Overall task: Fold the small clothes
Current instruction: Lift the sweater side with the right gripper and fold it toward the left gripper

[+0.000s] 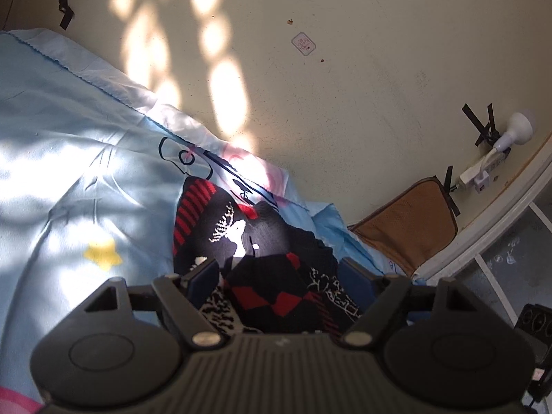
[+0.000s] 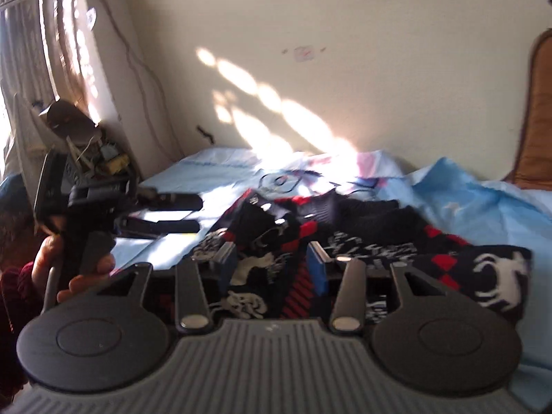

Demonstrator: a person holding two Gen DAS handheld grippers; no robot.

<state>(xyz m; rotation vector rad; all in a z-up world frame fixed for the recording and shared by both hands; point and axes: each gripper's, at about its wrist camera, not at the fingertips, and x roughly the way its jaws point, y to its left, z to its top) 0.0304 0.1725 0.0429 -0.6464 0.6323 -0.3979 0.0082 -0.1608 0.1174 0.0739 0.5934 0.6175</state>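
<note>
The sweater [image 2: 362, 241] lies bunched on the bed [image 1: 69, 145], folding barely begun, with both grippers' jaws apart over its near edge.

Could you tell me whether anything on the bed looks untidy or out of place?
Yes. The dark patterned garment lies bunched and rumpled on the light blue sheet rather than flat or squared, with overlapping layers and uneven edges. The sheet is creased too. Nothing looks spilled or damaged.
</note>
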